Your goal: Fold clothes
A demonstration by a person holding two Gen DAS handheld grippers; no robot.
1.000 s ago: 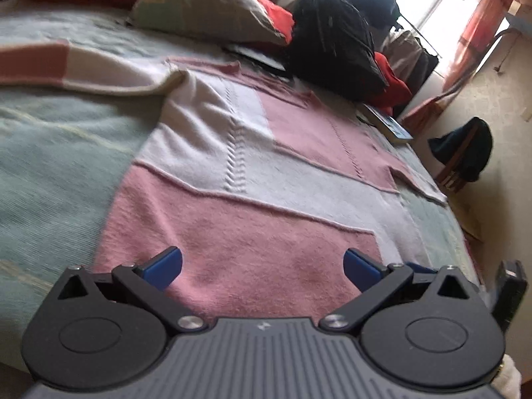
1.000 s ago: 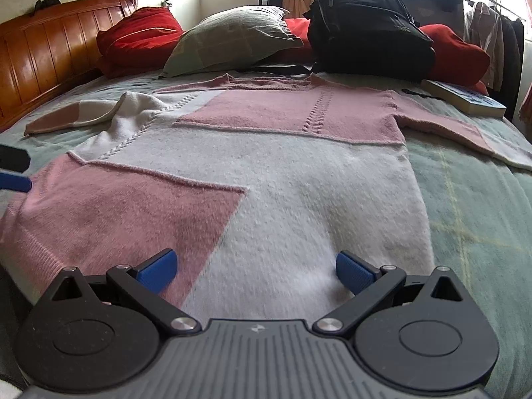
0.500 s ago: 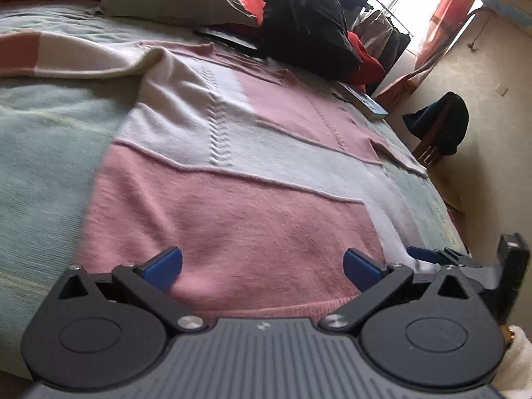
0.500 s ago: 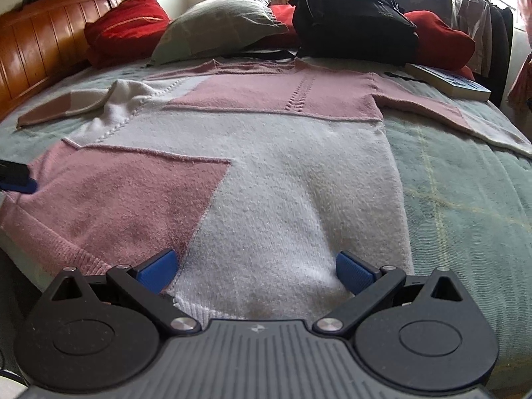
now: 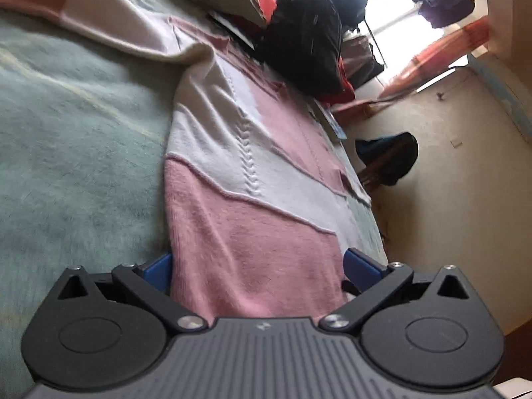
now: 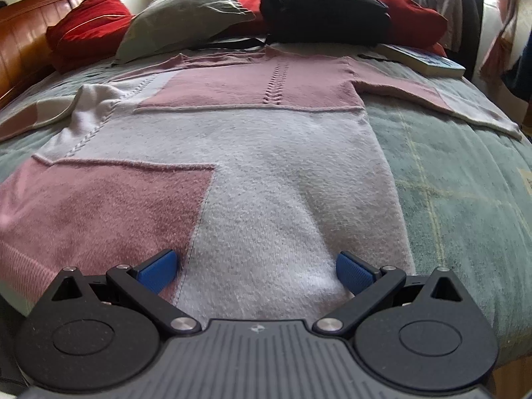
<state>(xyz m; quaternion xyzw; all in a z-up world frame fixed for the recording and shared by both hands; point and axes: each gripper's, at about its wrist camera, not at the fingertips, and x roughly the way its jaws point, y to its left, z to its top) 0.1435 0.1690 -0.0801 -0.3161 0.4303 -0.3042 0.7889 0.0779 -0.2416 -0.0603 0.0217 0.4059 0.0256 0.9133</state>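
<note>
on one bed (image 6: pixel 465 173), one sweater (image 6: pixel 266 173); two grippers (left (image 5: pixel 257 267), right (image 6: pixel 256 271)) gape empty.

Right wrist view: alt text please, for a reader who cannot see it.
An open right gripper reaches over the bottom hem of a pink-and-white knit sweater spread flat on a green blanket. Behind lie a grey pillow, a black backpack and a book.

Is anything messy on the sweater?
Yes. The sweater lies mostly flat, but its left sleeve is bunched and wrinkled near the shoulder, while the right sleeve stretches out straight.
</note>
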